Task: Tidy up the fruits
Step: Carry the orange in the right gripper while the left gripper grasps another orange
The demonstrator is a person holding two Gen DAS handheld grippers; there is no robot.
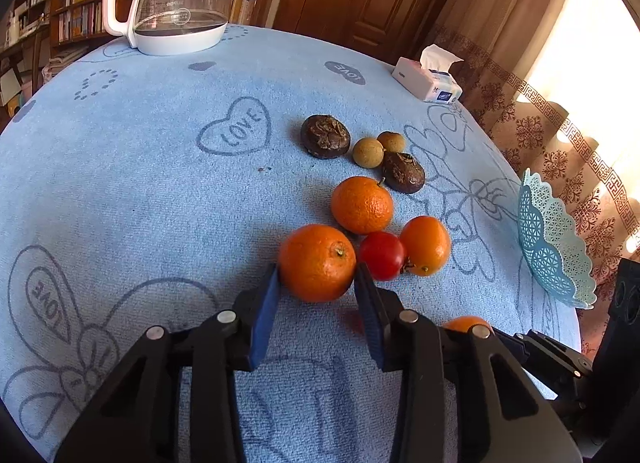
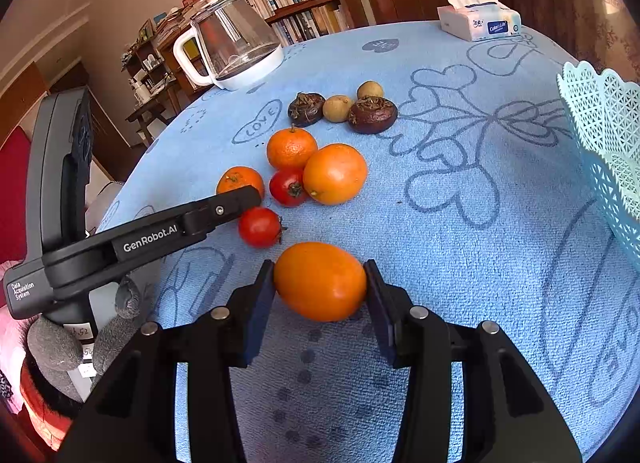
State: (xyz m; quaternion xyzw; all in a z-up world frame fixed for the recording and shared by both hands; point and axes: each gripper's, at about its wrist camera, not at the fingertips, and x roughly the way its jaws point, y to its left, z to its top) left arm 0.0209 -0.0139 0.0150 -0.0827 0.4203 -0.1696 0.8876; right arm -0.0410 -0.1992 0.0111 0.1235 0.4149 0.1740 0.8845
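My left gripper [image 1: 316, 277] is shut on a mandarin [image 1: 317, 262] at table level; it also shows in the right wrist view [image 2: 239, 179], where the left gripper's finger [image 2: 224, 207] lies over it. My right gripper [image 2: 320, 281] is shut on a smooth orange [image 2: 320, 281], held just above the blue cloth. More fruit lies on the cloth: another mandarin [image 1: 362, 205], a smooth orange [image 1: 426, 245], a red tomato [image 1: 381, 255], a second tomato [image 2: 260, 227], two dark brown fruits [image 1: 325, 137] [image 1: 404, 171] and two small tan fruits [image 1: 368, 152] [image 1: 391, 141].
A pale blue lattice fruit basket [image 1: 552, 243] stands at the table's right edge, also in the right wrist view [image 2: 608, 135]. A glass kettle [image 1: 180, 3] and a tissue box [image 1: 430, 77] stand at the far side. Bookshelves and curtains lie beyond.
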